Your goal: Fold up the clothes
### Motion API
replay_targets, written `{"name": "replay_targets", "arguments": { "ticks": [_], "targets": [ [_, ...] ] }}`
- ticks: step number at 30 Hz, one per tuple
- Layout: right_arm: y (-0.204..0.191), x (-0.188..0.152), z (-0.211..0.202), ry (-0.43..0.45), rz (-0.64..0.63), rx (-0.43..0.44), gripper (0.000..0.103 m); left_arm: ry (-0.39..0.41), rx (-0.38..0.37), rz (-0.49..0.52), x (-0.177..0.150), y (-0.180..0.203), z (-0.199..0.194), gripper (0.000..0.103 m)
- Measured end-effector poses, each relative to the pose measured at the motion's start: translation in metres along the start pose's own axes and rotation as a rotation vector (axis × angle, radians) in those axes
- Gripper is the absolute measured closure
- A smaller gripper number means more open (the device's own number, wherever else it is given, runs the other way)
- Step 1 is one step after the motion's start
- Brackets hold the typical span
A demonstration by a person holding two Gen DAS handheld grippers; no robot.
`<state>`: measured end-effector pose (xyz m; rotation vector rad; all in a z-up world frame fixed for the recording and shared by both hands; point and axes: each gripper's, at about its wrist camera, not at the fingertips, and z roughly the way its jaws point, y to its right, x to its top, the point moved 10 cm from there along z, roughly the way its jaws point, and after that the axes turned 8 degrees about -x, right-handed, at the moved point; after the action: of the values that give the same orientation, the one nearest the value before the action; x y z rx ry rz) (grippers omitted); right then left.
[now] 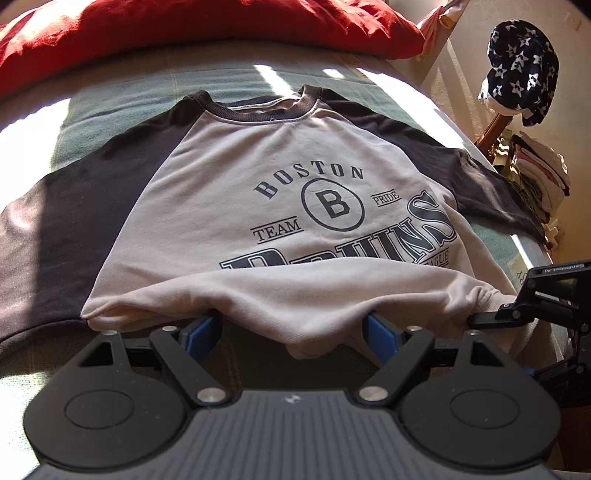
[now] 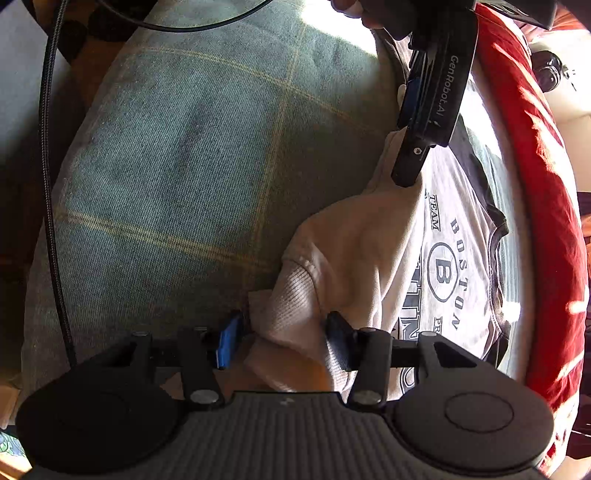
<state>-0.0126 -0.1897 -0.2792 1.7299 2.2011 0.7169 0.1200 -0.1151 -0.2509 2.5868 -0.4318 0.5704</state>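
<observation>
**Left wrist and right wrist, both at the hem**

Left wrist: grey Boston Bruins sweatshirt with dark raglan sleeves [image 1: 236, 177] lies face up on green plaid bedspread [image 1: 122, 99], red blanket [image 1: 184, 26] beyond. Left gripper [image 1: 291, 332] gapes wide, bunched hem draped between its blue pads [image 1: 201, 338], not pinched.

Right wrist: right gripper [image 2: 284, 338] straddles the ribbed hem corner; jaws part-open; whether they pinch, cannot tell.

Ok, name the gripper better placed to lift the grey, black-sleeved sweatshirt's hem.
Right: the right gripper has the sweatshirt's ribbed hem corner between its fingers; the left gripper gapes wide at mid-hem.
</observation>
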Motion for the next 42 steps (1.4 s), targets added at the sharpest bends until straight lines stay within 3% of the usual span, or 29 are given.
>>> {"name": "replay_targets", "arguments": {
  "ticks": [6,8,10,11,13,18,21,24,28,34,39,41,42],
  "targets": [
    [-0.004,-0.003,-0.002,0.017,-0.194,-0.053,0.052,-0.012,-0.026,-0.043,-0.016,-0.001,-0.003,0.02],
    [0.001,0.004,-0.003,0.037,-0.201,-0.075,0.061,-0.013,-0.03,-0.043,-0.019,0.0,-0.006,0.02],
    [0.008,0.013,-0.008,0.062,-0.149,-0.061,0.08,-0.011,-0.023,-0.044,-0.021,0.0,-0.01,0.02],
    [0.011,0.016,-0.01,0.062,-0.109,-0.038,0.081,-0.01,-0.024,-0.052,-0.022,-0.001,-0.013,0.02],
    [0.02,0.02,-0.013,0.041,0.009,0.041,0.085,-0.011,-0.033,-0.075,-0.025,-0.001,-0.017,0.02],
    [0.055,0.024,-0.024,0.015,0.404,0.284,0.089,-0.043,-0.165,-0.238,-0.05,0.006,-0.024,0.02],
    [0.071,0.03,-0.039,0.056,0.623,0.425,0.089,-0.067,-0.108,-0.244,-0.07,0.001,-0.032,0.02],
    [0.079,0.038,-0.042,0.08,0.762,0.541,0.089,-0.07,-0.057,-0.275,-0.086,-0.014,-0.045,0.02],
    [0.064,0.068,-0.043,0.116,0.867,0.692,0.089,-0.054,0.012,-0.334,-0.1,-0.042,-0.068,0.02],
    [0.02,0.118,-0.054,0.152,0.878,0.881,0.089,-0.009,0.062,-0.443,-0.117,-0.077,-0.097,0.02],
    [0.007,0.151,-0.057,0.197,0.933,0.971,0.088,0.03,0.046,-0.517,-0.13,-0.085,-0.109,0.02],
    [0.005,0.158,-0.048,0.178,0.957,0.977,0.082,0.029,0.03,-0.538,-0.134,-0.084,-0.107,0.02],
    [0.002,0.159,-0.043,0.157,0.96,0.981,0.069,0.023,0.024,-0.546,-0.137,-0.083,-0.104,0.02]
  ]
}}
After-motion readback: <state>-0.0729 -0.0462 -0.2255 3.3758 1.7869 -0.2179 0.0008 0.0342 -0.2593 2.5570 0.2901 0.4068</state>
